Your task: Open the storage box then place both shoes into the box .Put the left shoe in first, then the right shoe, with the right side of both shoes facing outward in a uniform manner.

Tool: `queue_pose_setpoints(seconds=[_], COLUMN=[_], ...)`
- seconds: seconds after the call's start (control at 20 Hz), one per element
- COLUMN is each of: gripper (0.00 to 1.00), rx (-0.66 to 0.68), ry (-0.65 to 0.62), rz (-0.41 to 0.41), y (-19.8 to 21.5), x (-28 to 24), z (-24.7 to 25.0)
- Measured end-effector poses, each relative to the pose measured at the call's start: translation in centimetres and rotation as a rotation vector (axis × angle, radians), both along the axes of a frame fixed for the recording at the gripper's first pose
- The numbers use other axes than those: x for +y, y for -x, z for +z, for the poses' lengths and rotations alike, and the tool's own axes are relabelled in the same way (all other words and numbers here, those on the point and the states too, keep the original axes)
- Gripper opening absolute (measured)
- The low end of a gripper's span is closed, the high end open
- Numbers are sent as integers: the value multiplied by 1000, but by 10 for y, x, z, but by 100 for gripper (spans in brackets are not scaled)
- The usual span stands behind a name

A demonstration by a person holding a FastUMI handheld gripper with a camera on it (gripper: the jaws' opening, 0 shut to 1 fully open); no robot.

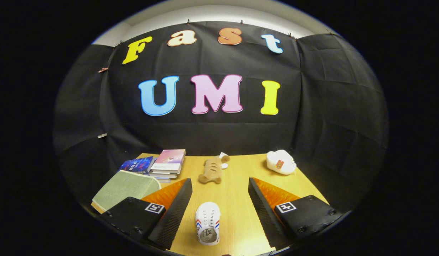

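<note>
Between the gripper (219,209) fingers, spread wide and grasping nothing, a small white sneaker with red and blue side stripes (207,223) lies on the wooden tabletop (237,199) at its near edge. Sneaker's long axis runs along the fingers, near to far; the end toward the gripper carries a round grey patch, toe or heel unclear. Left edge: flat pale-green woven mat (125,186), then a stack of books with a pink cover on top (166,163). Mid-table, beyond the fingers: tan plush toy (209,170). Far right corner: second white shoe with a small red-orange patch (281,162), on its side, long axis roughly across the table.
</note>
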State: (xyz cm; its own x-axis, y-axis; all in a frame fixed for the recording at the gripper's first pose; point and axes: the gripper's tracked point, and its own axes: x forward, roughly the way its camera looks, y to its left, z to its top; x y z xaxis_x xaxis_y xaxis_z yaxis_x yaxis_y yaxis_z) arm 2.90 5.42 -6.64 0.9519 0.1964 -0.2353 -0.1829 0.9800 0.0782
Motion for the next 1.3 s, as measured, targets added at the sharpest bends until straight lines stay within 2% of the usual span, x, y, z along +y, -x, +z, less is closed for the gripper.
queue_pose_setpoints(seconds=[0.15, 0.35, 0.55, 0.75, 0.95, 1.15, 1.3], gripper=[100, 98, 98, 98, 98, 98, 98], rx=[131, 344, 467, 604, 722, 813, 923], ry=[-98, -250, -345, -518, -596, -616, -738], rz=[126, 308, 464, 667, 831, 870, 911], y=[1, 13, 33, 58, 73, 68, 73], x=[30, 75, 114, 167, 207, 223, 227], z=[-27, -67, -95, -108, -132, -169, -167])
